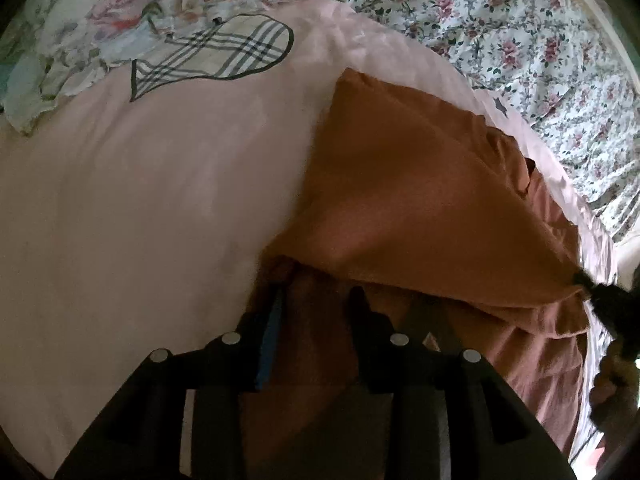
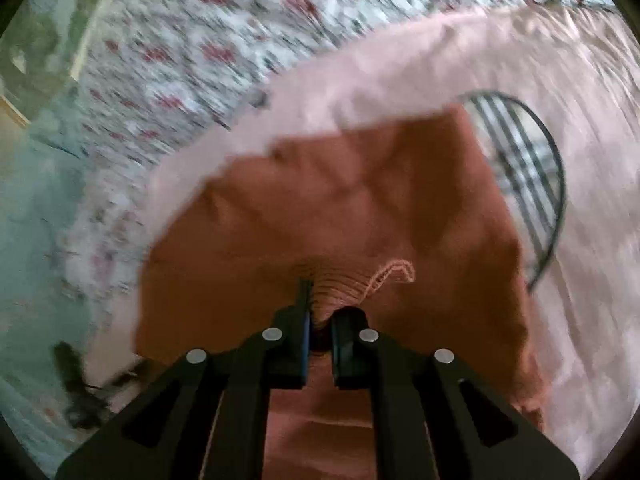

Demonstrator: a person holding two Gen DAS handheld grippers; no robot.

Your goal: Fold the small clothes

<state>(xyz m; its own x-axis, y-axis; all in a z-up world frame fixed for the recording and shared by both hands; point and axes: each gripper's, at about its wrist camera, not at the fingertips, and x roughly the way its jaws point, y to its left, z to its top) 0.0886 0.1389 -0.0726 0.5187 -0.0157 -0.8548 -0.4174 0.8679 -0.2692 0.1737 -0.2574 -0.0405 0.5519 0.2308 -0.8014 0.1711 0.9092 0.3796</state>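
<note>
A small rust-orange garment [image 1: 400,200] lies partly lifted over a pink sheet [image 1: 140,200]. My left gripper [image 1: 316,300] is open, its fingers standing apart over the garment's near edge, nothing pinched between them. My right gripper [image 2: 320,312] is shut on the orange garment [image 2: 360,208], with bunched ribbed fabric between its fingertips. In the left wrist view the right gripper [image 1: 600,300] shows at the far right, holding a raised corner of the garment, so a fold of cloth hangs across the lower layer.
The pink sheet carries a plaid fish-shaped patch [image 1: 216,52], which also shows in the right wrist view [image 2: 528,168]. A floral bedspread [image 1: 500,40] lies beyond the sheet. A large-flowered cloth [image 1: 80,32] sits at the far left.
</note>
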